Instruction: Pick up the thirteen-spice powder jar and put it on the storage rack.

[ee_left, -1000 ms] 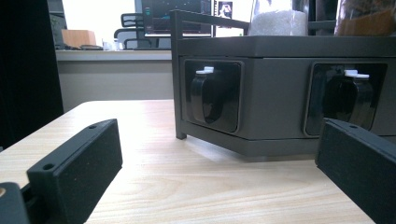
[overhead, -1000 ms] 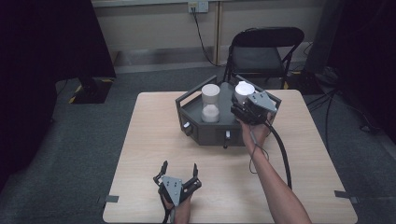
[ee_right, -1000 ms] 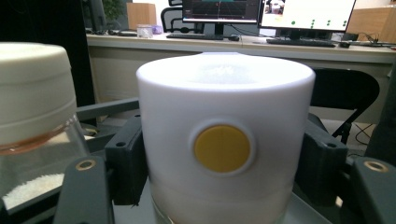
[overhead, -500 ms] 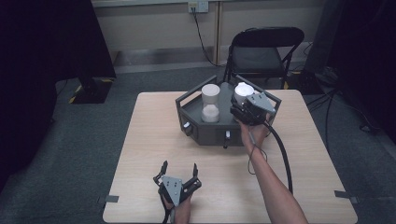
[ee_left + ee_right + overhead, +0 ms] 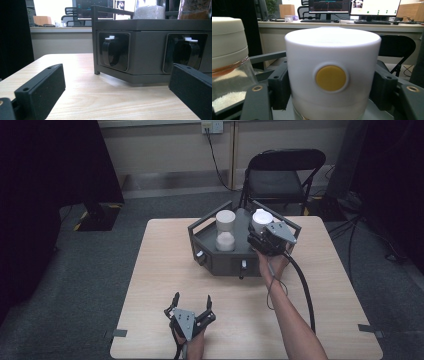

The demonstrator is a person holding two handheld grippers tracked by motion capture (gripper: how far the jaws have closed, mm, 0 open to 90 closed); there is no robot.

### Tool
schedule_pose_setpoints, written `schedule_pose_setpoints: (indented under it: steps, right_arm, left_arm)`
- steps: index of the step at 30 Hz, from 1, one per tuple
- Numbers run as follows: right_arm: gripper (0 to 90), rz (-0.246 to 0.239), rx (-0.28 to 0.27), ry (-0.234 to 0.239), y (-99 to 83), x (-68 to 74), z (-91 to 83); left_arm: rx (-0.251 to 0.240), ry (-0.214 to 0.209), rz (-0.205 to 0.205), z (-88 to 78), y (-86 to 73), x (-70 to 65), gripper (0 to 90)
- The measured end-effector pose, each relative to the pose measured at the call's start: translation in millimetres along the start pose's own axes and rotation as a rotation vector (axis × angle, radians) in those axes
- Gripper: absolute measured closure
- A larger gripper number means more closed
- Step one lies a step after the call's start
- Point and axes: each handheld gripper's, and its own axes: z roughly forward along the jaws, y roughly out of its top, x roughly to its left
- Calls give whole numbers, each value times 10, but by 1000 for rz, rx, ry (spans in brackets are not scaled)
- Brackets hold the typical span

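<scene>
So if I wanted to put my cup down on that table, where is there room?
The table lies bare left of the dark rack, and between the rack and the left gripper. The right side is crowded: the right gripper grips a white-capped jar, its cable trailing.
</scene>
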Motion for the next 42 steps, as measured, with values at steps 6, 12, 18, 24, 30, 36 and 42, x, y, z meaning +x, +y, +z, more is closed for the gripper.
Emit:
schedule_pose_setpoints:
  steps: [6,12,18,24,30,36,42]
  right_arm:
    - [297,-17,-1,10,0,-17,2]
    - [68,-13,-19,-4,-46,-27,13]
    - [0,31,-47,13,-61,-83,10]
    - [0,29,-37,19,-65,-111,-3]
    - [0,19,-39,19,-65,-109,-17]
    - [0,12,-52,21,-53,-93,-68]
    - [0,12,-58,23,-40,-109,-135]
  left_arm:
    - [0,0,0,1,0,0,2]
    - [0,2,0,0,0,-4,2]
    - [0,2,0,1,1,-4,2]
    - [0,2,0,1,1,-3,2]
    - [0,2,0,1,0,-3,2]
    - [0,2,0,0,0,-3,2]
    - [0,2,0,0,0,-3,2]
